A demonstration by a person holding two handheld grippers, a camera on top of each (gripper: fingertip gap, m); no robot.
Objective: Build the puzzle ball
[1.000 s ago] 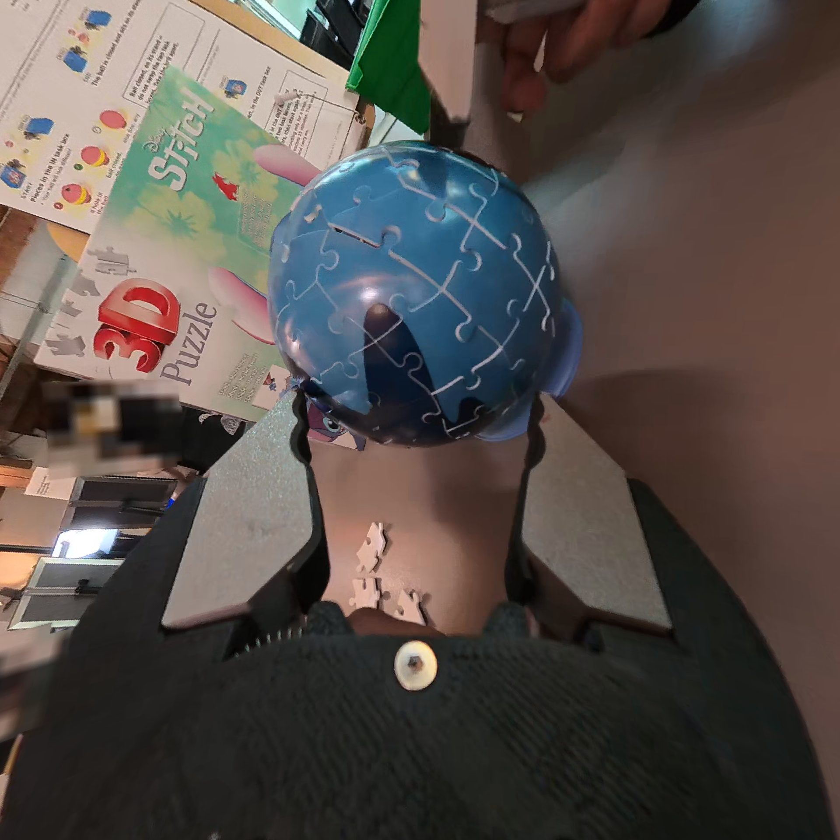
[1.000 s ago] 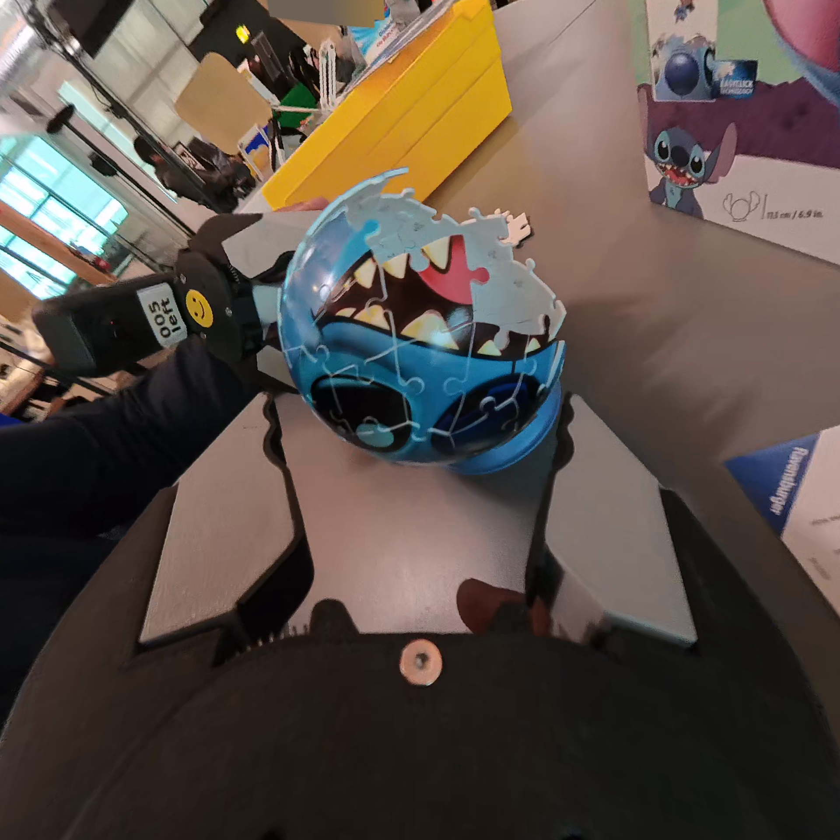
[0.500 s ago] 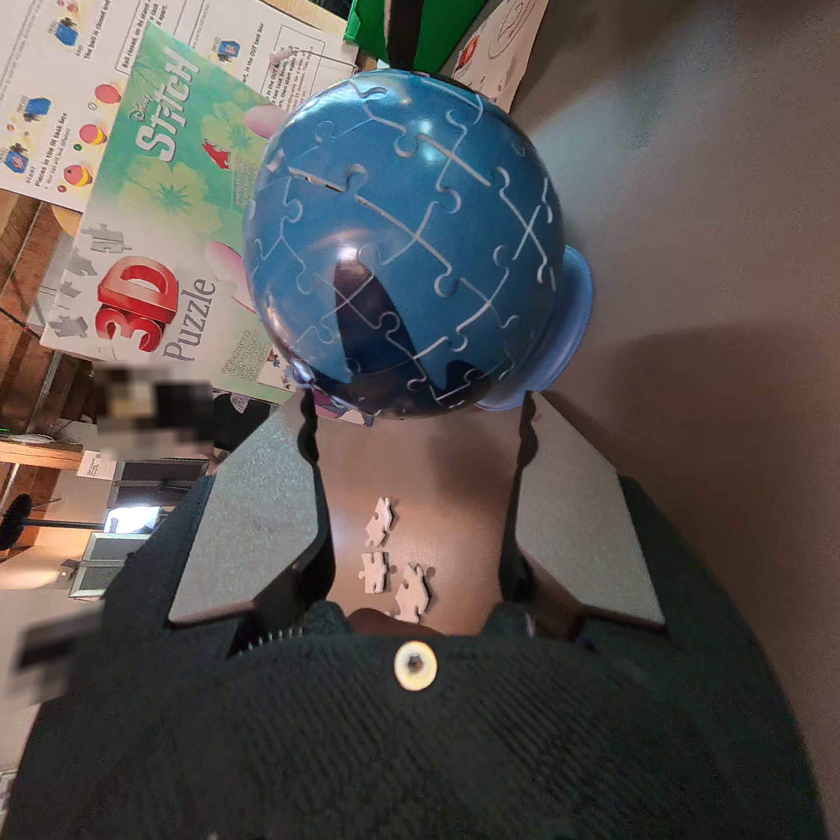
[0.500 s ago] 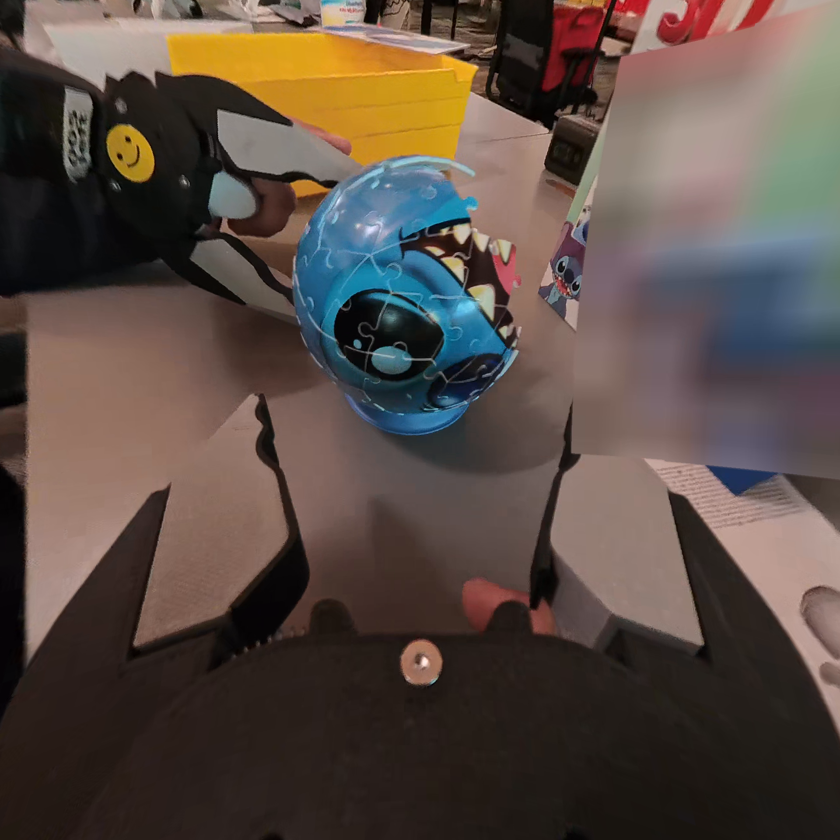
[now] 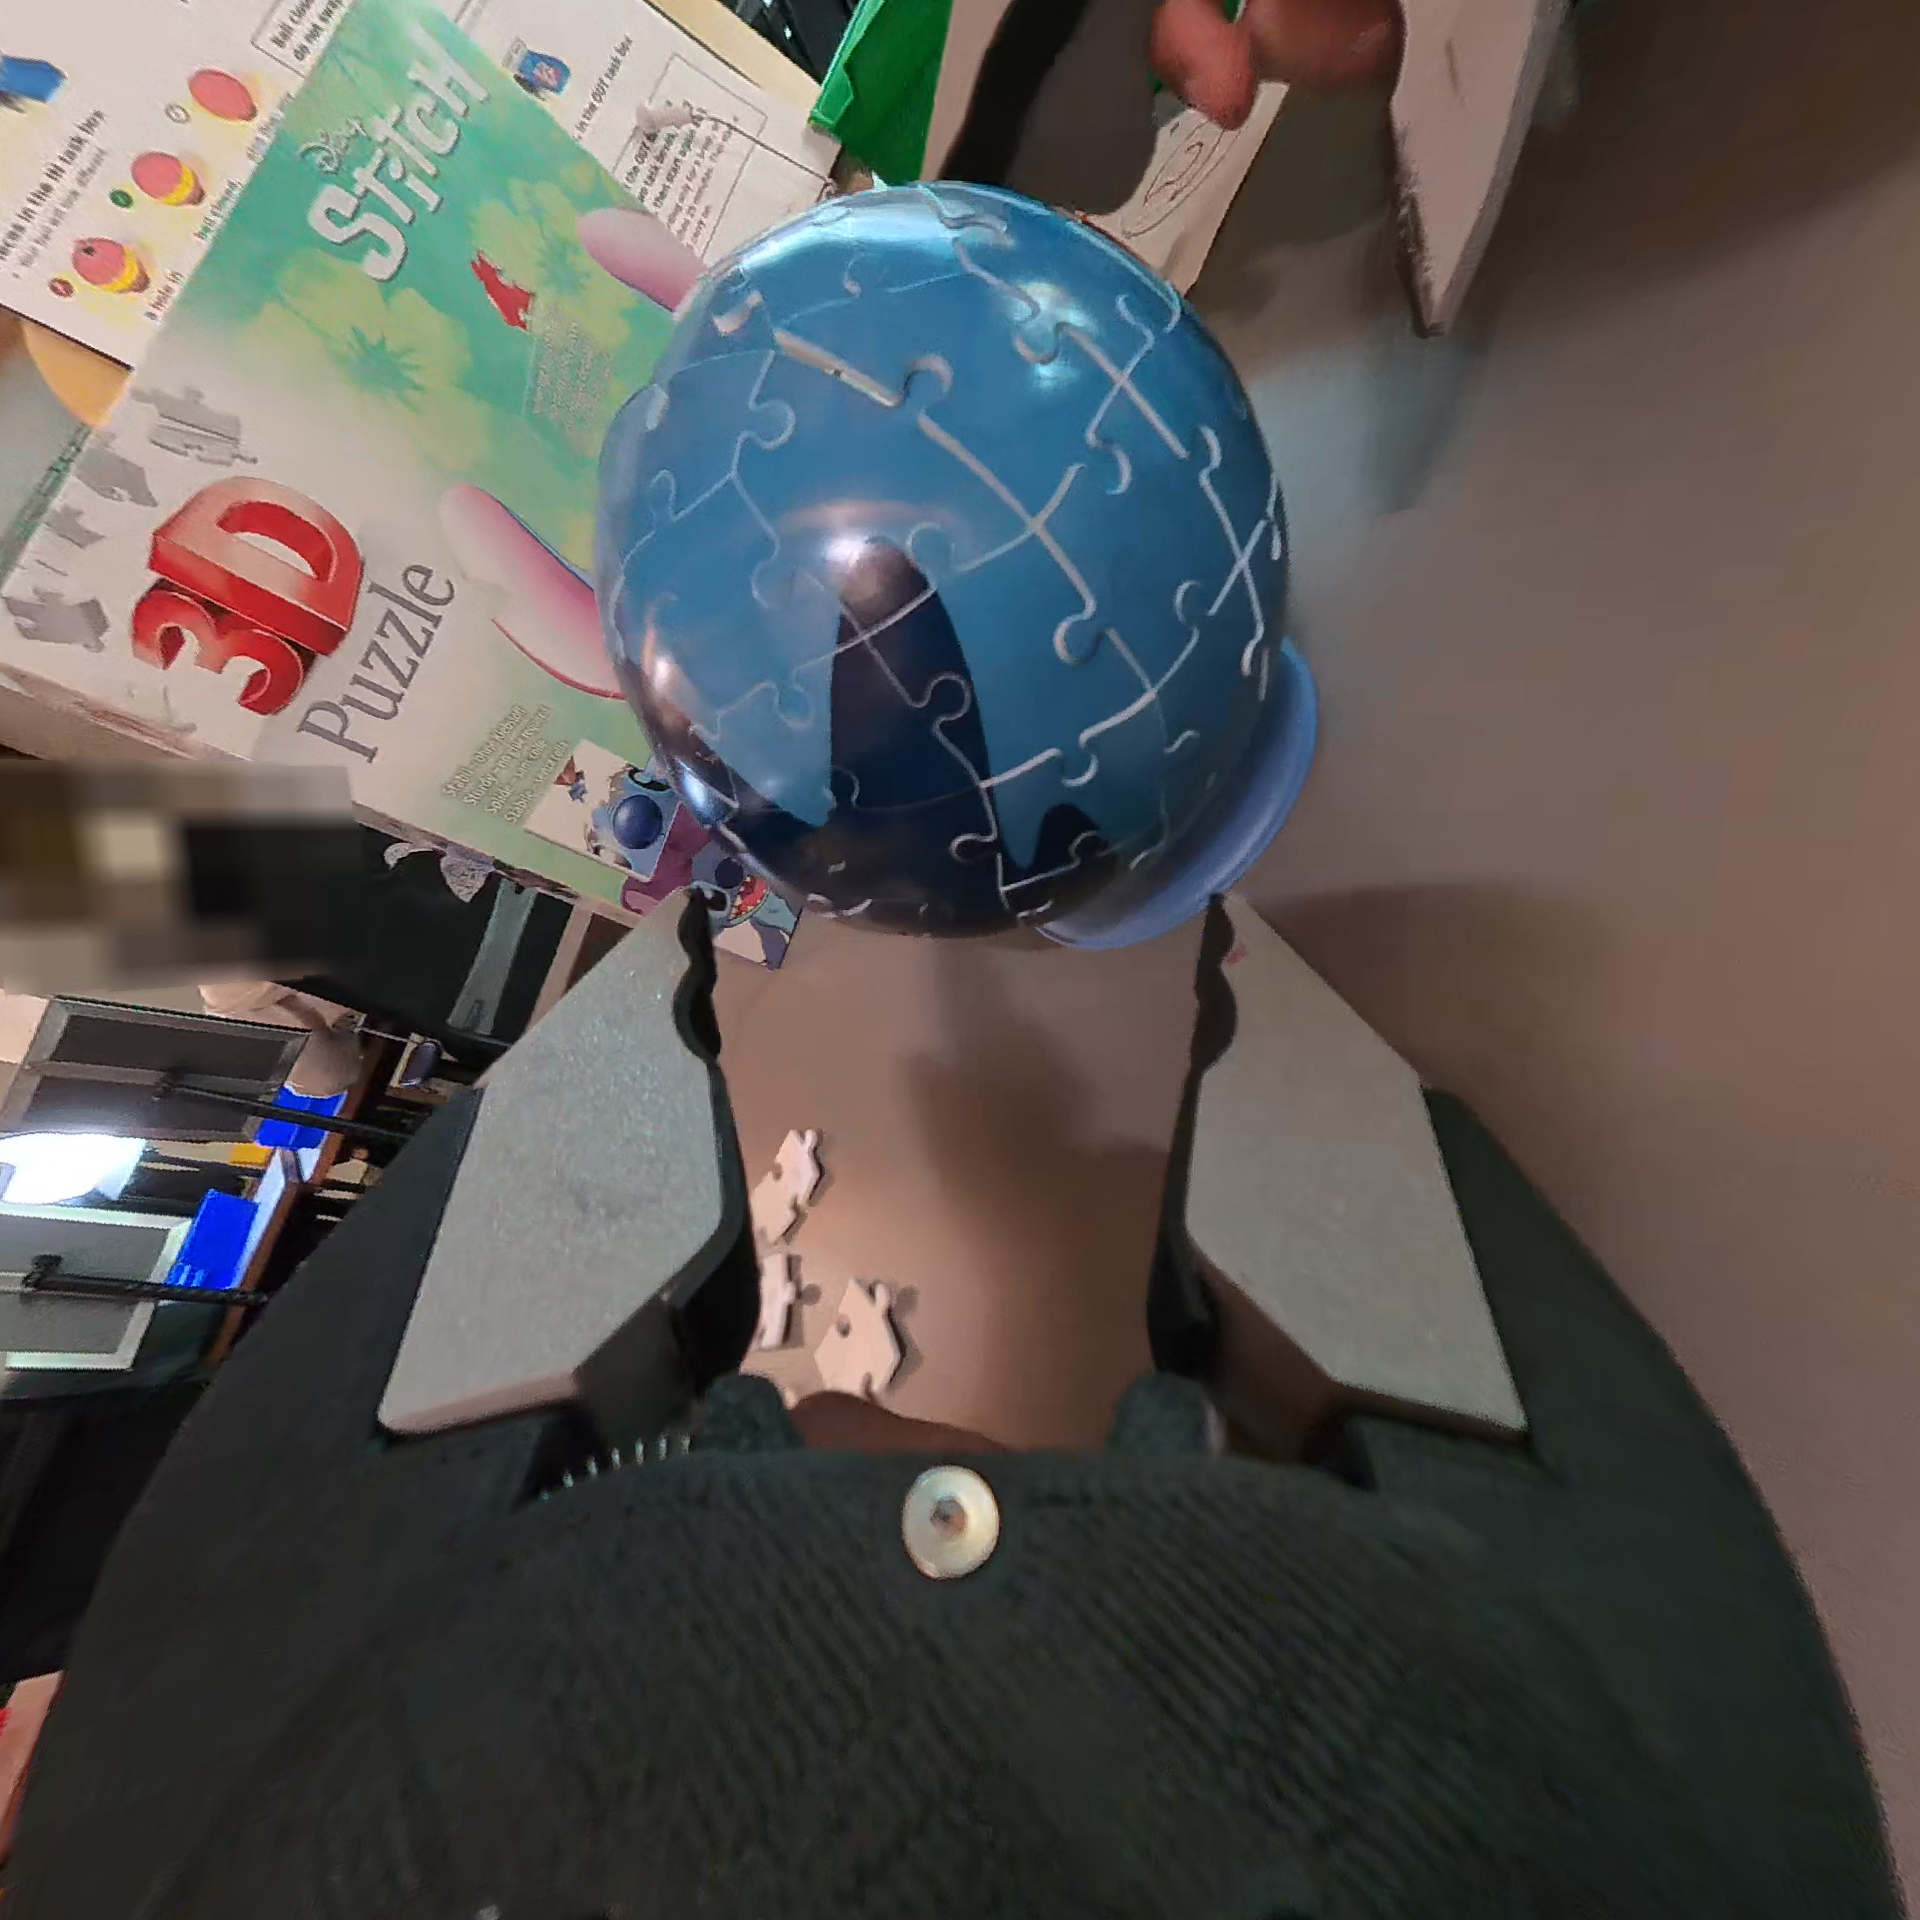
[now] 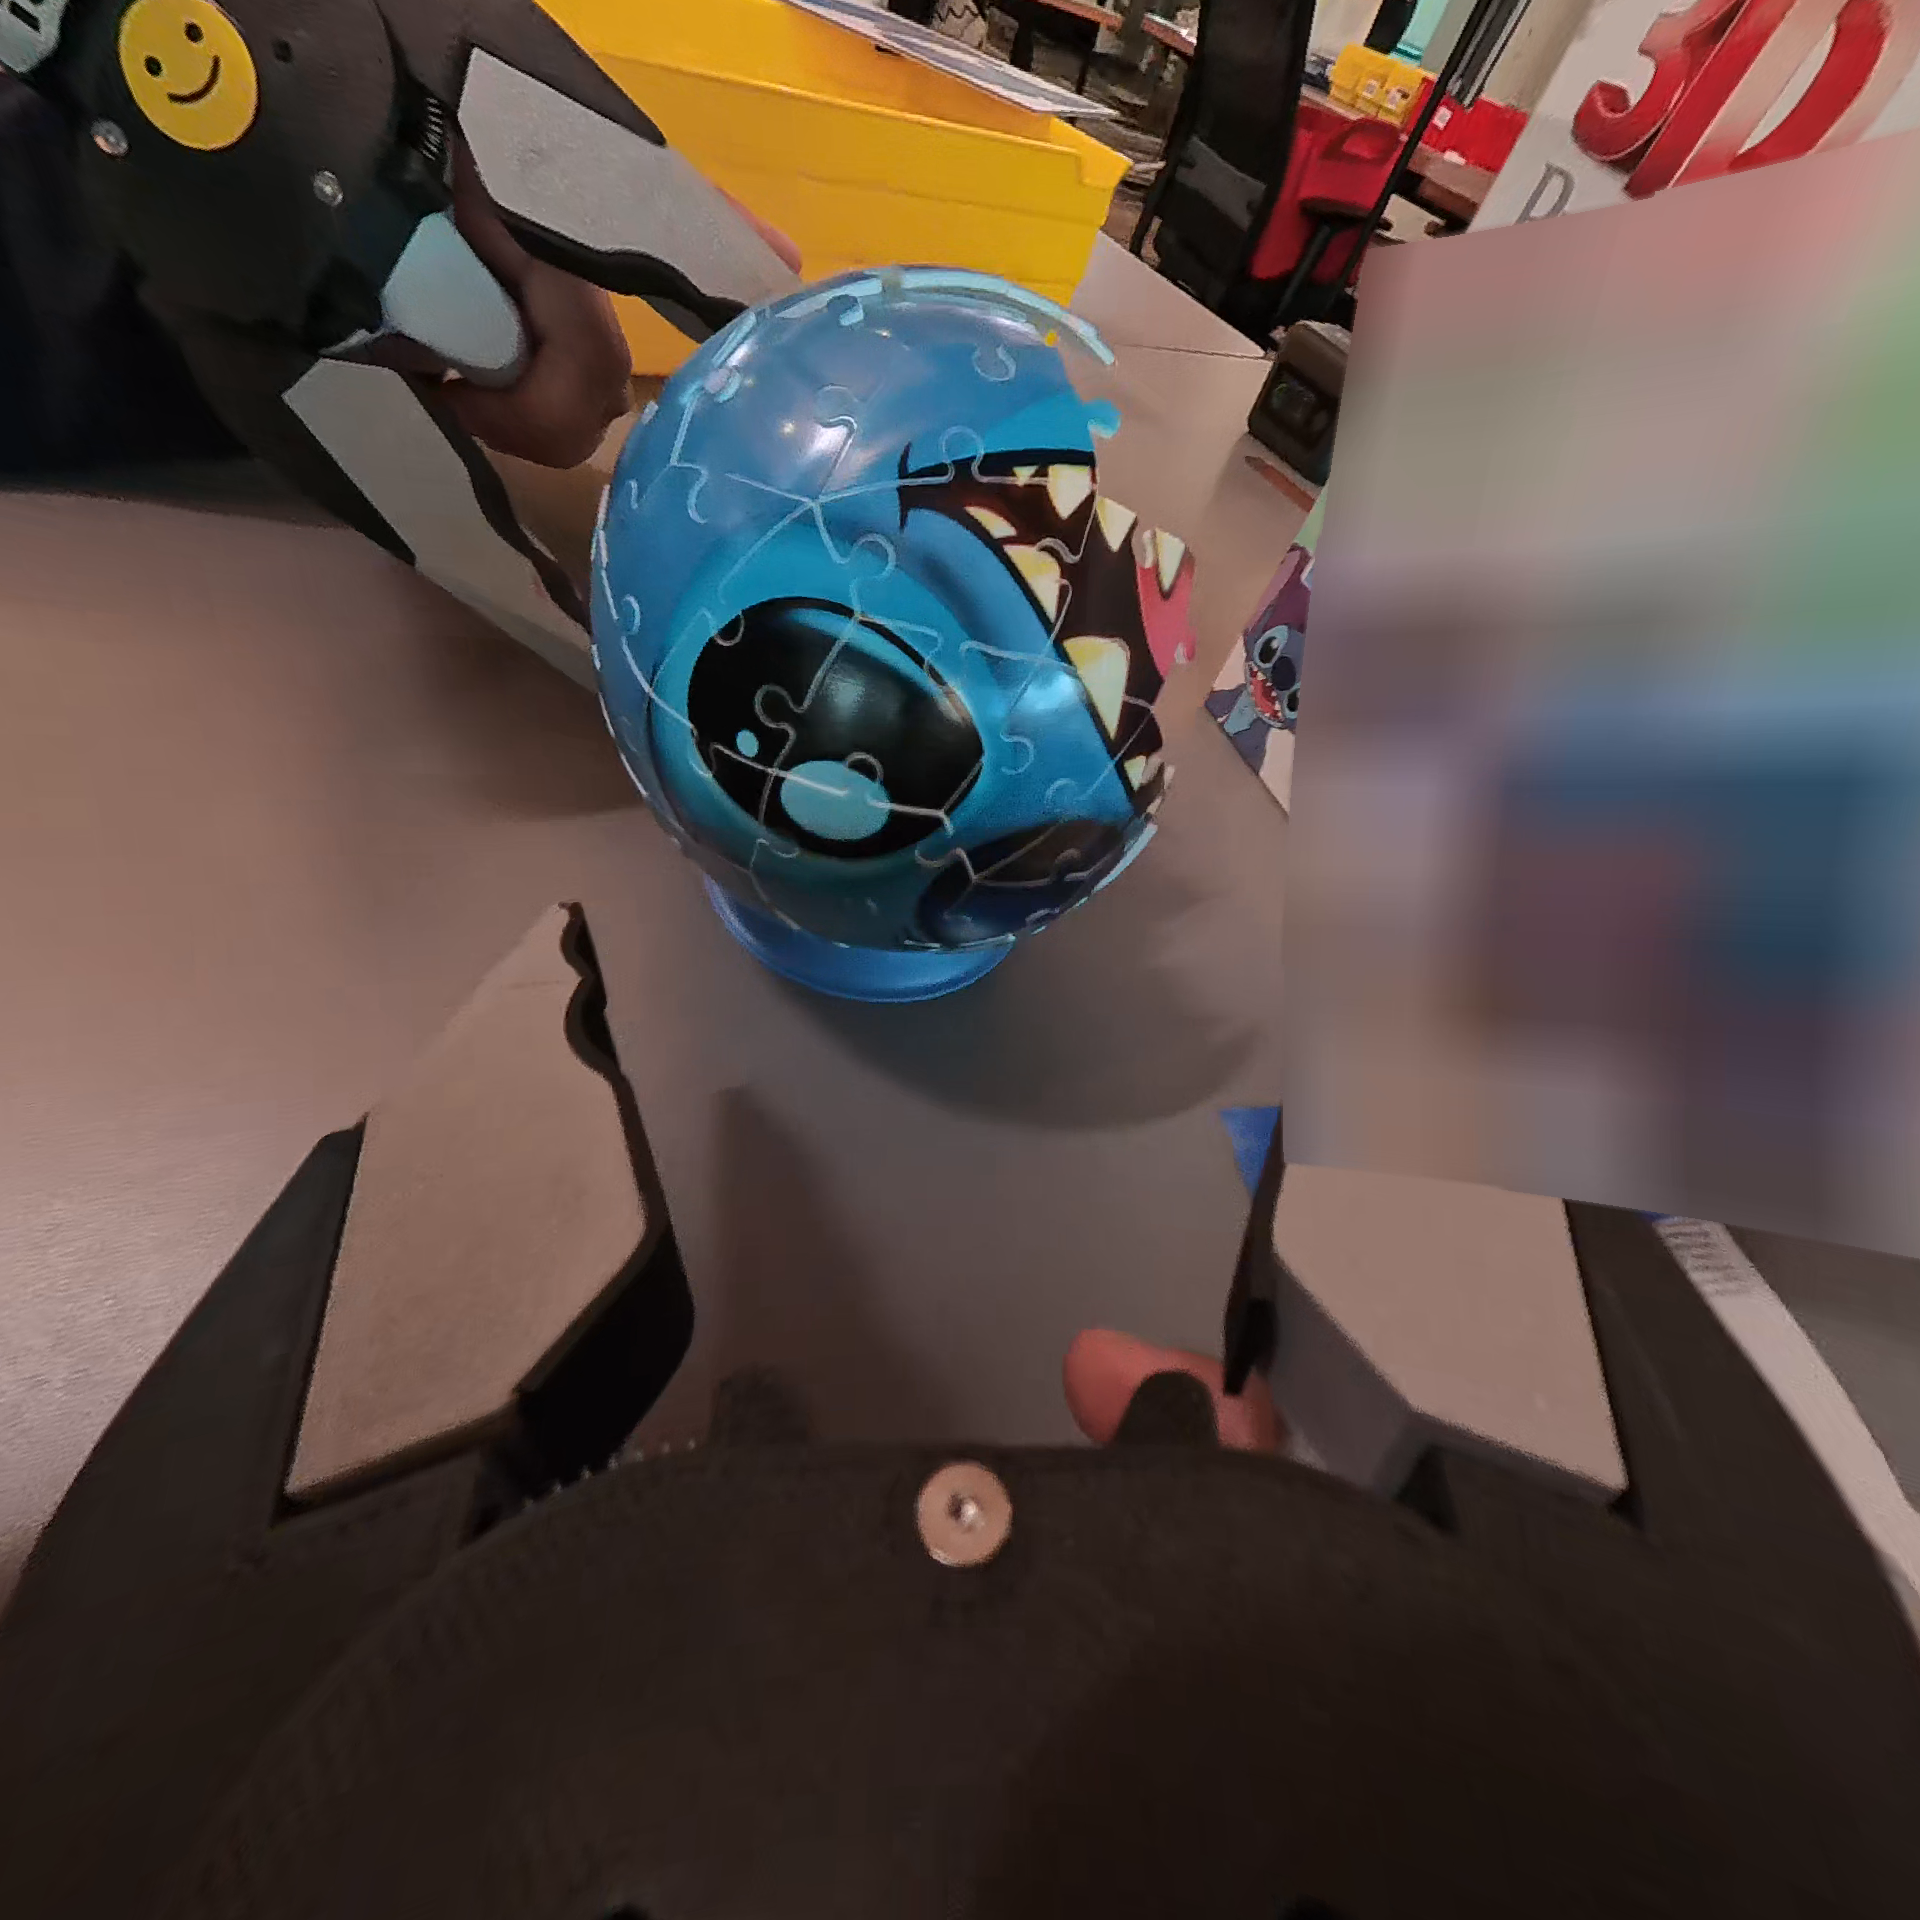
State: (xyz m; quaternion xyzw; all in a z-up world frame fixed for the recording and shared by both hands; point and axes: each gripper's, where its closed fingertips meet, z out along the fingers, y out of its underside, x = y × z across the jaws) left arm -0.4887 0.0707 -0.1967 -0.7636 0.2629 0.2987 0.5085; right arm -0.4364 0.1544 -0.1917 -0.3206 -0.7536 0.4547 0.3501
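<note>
The blue puzzle ball (image 5: 935, 561) rests tilted on its light-blue ring stand (image 5: 1280, 790) on the grey-brown table. In the right wrist view the ball (image 6: 873, 644) shows a black eye and a toothed mouth, with a ragged open gap on its right side. My left gripper (image 5: 951, 930) is open and empty, its fingertips at the ball's back; it also shows in the right wrist view (image 6: 665, 462). My right gripper (image 6: 914, 1039) is open and empty, a short way back from the stand (image 6: 873, 956). Loose white pieces (image 5: 790, 1184) lie between my left fingers.
The puzzle box (image 5: 343, 416) stands behind the ball, over printed instruction sheets (image 5: 114, 156). A yellow bin (image 6: 883, 156) sits at the back. A mosaic patch covers the right of the right wrist view. A hand (image 5: 1247, 52) and the other gripper's finger (image 5: 1455, 156) show beyond the ball.
My right gripper has drawn back from the ball and swung round to face its eye side. My left gripper stays at the ball's back, shifted slightly.
</note>
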